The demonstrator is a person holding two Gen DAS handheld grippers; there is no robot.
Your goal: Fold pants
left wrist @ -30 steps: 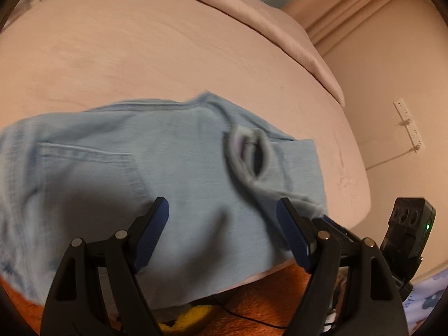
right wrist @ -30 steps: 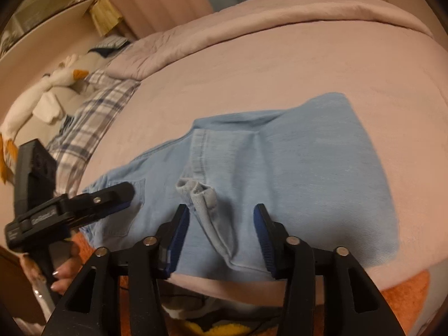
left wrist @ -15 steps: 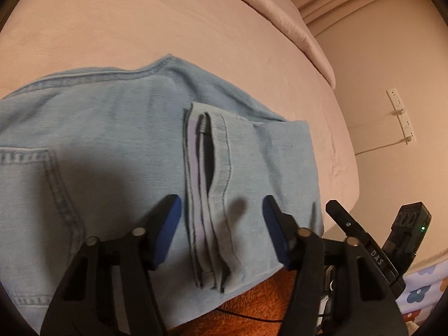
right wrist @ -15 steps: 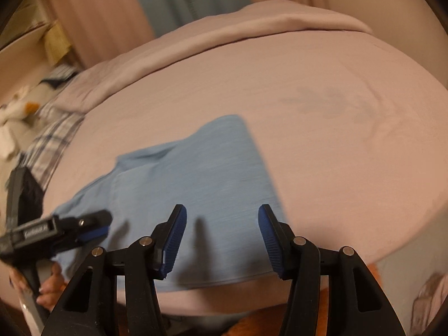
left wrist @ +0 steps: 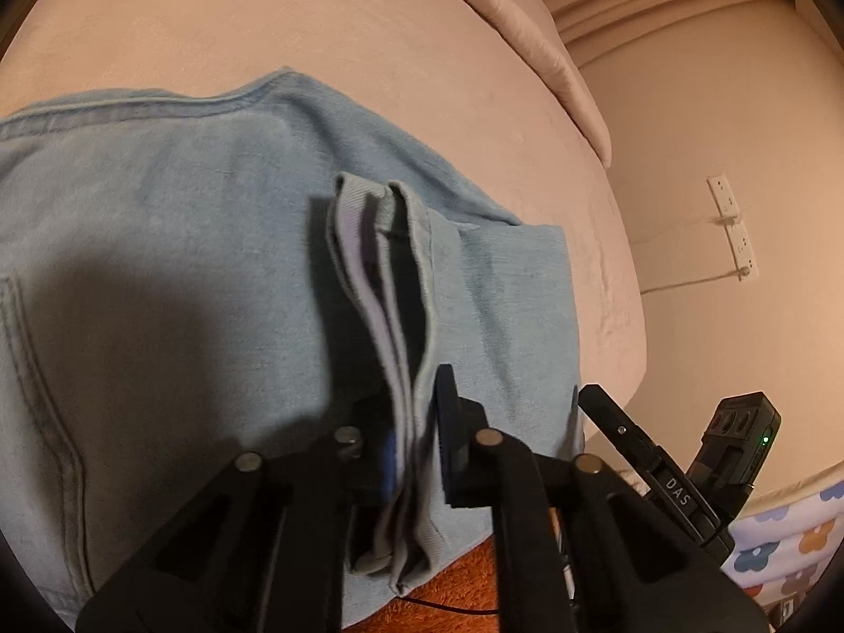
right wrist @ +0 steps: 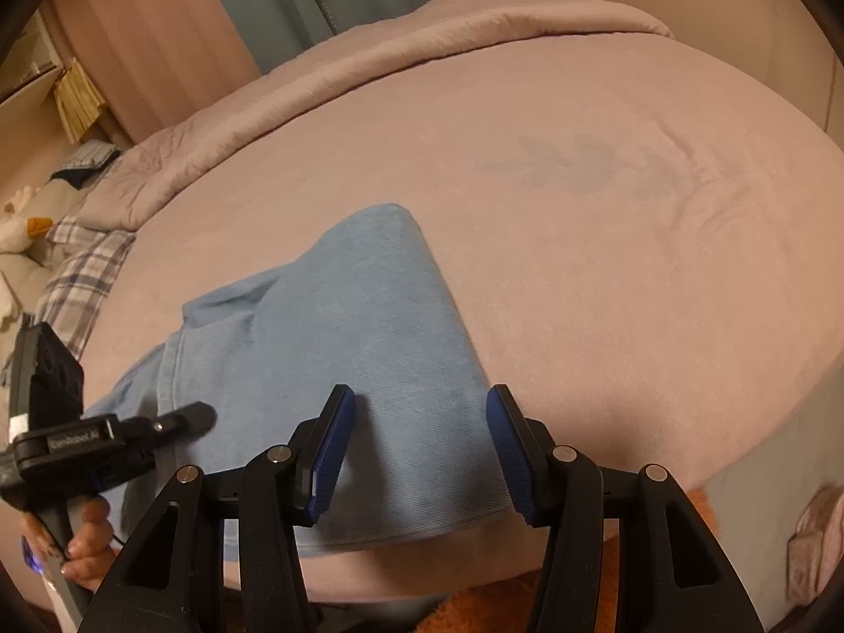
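On the pink bed (left wrist: 369, 42), the light blue denim pants (left wrist: 184, 264) lie folded near the front edge. The left hand-held gripper (left wrist: 414, 438) has closed since half a second ago: its fingers, which then stood wide on either side of the stacked leg hems (left wrist: 390, 316), are now pinched onto that layered bundle. The right hand-held gripper (right wrist: 416, 448) stays wide apart, holding nothing, and now hovers over the folded right end of the pants (right wrist: 369, 343), closer to the cloth than before. In the right wrist view the left hand (right wrist: 87, 543) grips its tool at the lower left. An orange rug (left wrist: 453, 580) shows below the bed edge.
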